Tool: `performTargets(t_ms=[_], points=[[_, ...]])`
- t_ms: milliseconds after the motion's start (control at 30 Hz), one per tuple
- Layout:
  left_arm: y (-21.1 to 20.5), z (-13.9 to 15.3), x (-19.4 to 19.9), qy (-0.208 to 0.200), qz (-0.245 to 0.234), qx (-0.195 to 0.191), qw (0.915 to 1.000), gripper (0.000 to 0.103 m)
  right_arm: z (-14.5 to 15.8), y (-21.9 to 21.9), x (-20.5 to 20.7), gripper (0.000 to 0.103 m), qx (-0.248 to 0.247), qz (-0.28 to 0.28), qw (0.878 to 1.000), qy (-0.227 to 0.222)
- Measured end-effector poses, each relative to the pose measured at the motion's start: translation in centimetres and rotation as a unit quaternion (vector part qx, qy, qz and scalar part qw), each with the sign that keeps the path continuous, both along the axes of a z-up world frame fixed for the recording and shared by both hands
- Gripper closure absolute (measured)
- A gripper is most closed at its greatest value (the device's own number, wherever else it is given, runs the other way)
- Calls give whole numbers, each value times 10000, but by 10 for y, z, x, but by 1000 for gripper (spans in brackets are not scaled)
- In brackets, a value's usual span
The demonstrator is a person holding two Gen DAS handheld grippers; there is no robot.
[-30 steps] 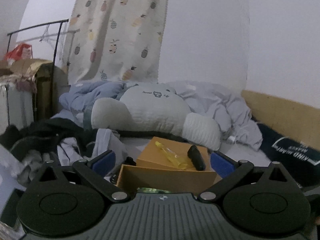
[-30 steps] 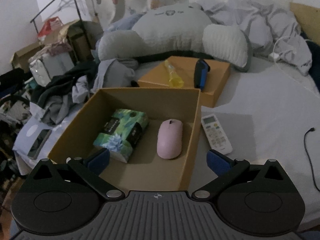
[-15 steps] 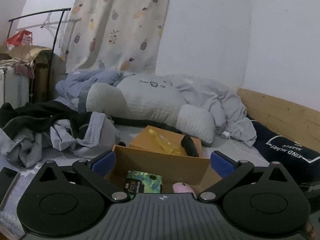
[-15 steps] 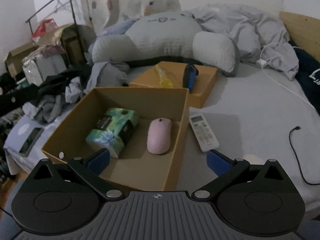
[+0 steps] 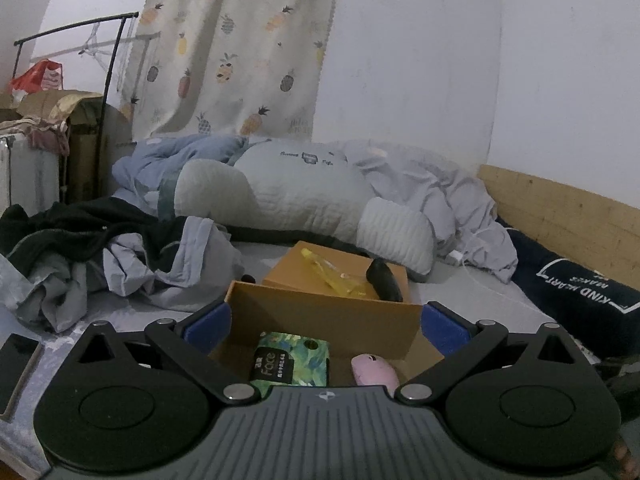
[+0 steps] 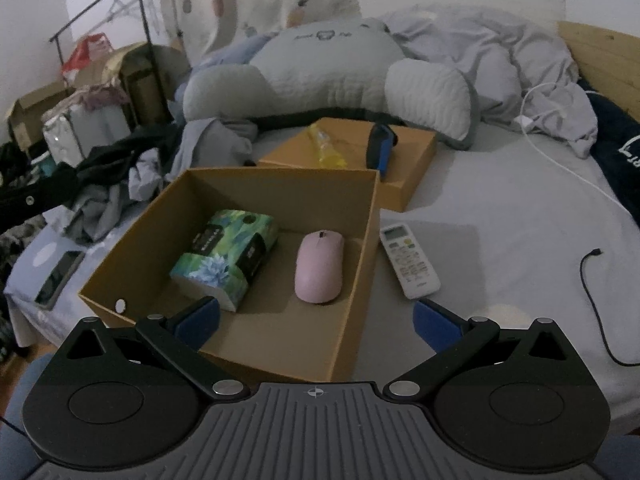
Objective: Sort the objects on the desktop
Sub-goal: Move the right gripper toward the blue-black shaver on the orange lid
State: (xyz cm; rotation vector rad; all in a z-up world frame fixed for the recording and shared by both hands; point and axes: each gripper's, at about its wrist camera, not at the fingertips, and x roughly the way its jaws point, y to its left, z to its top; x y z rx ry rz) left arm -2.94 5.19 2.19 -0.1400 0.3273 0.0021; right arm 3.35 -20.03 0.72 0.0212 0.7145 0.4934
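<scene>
An open brown cardboard box [image 6: 360, 240] lies on the bed and holds a green floral tissue pack [image 6: 226, 254] and a pink mouse [image 6: 319, 266]. Just right of the box lies a white remote control [image 6: 409, 260]. Behind it, a flat brown lid [image 6: 416, 160] carries a yellow object [image 6: 326, 148] and a black-and-blue object [image 6: 379, 148]. My right gripper [image 6: 316, 320] hovers open over the box's near edge. My left gripper [image 5: 326, 322] is open too, low at the near side of the box [image 5: 324, 312], with the tissue pack [image 5: 292, 362] and mouse [image 5: 374, 368] in front.
A big grey plush pillow [image 6: 328, 68] and rumpled bedding [image 6: 500, 52] fill the back of the bed. Piled clothes [image 6: 120, 176] and a phone [image 6: 60, 276] lie left. A black cable [image 6: 596, 304] and a white charger cord [image 6: 560, 152] lie right. The wooden headboard [image 5: 560, 208] bounds the right side.
Both grippers have pulled back and away from the box, so more of the bed shows. The left wrist view now looks into the box. Both stay open and empty.
</scene>
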Motion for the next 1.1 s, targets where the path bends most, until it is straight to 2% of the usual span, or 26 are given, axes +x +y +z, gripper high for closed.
performTargets(t_ms=[467, 700, 900, 1100], points=[[-7, -4, 3, 110, -86, -8, 9999, 0, -8, -2, 5, 0, -31, -7, 10000, 82], [-8, -5, 8, 149, -103, -99, 9998, 0, -11, -12, 9, 0, 231, 46, 9996, 132], [-15, -8, 13, 209, -57, 39, 9998, 0, -12, -22, 18, 0, 526, 24, 9985, 149], [-13, -13, 22, 347, -36, -64, 9994, 0, -14, -21, 29, 0, 559, 15, 9982, 195]])
